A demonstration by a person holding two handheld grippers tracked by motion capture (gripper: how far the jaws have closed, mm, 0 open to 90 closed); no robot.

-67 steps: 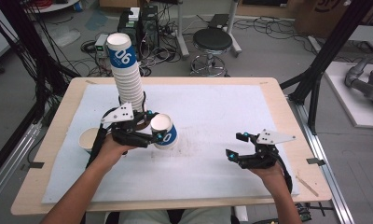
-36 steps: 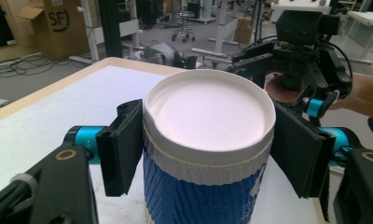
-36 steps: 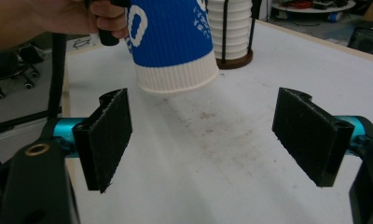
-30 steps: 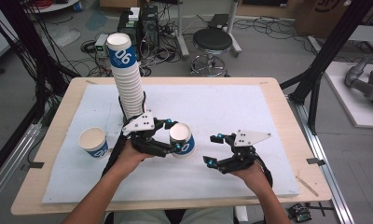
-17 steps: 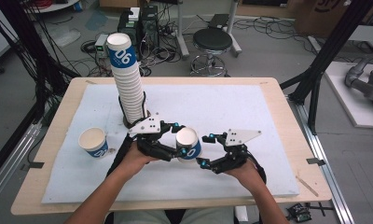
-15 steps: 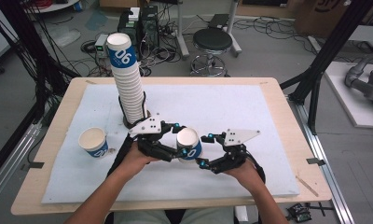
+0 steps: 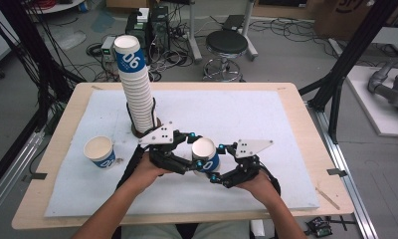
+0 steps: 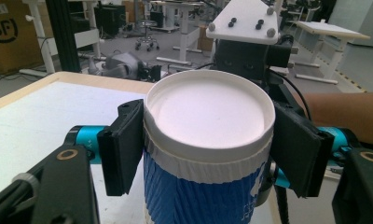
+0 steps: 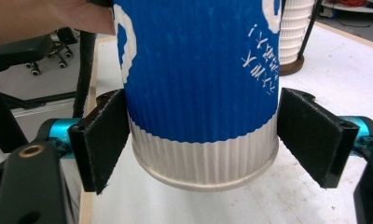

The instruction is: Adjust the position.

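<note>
Carried from the stack side to mid-desk point(image 7: 266, 114), the blue cup point(image 7: 205, 155) sits clamped in the left hand-held gripper point(image 7: 191, 155), while the right hand-held gripper point(image 7: 216, 164), jaws just widened, brackets its base, apparently without pressing.

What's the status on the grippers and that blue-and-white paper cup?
Left gripper clamped on the blue-and-white ribbed paper cup near its rim. Right gripper open, jaws just widened, flanking its base. Nothing in the way.

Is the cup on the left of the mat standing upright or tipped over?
Upright. The paper cup stands on its base on the white mat, open mouth facing up, apart from the cup stack and both hands.
</note>
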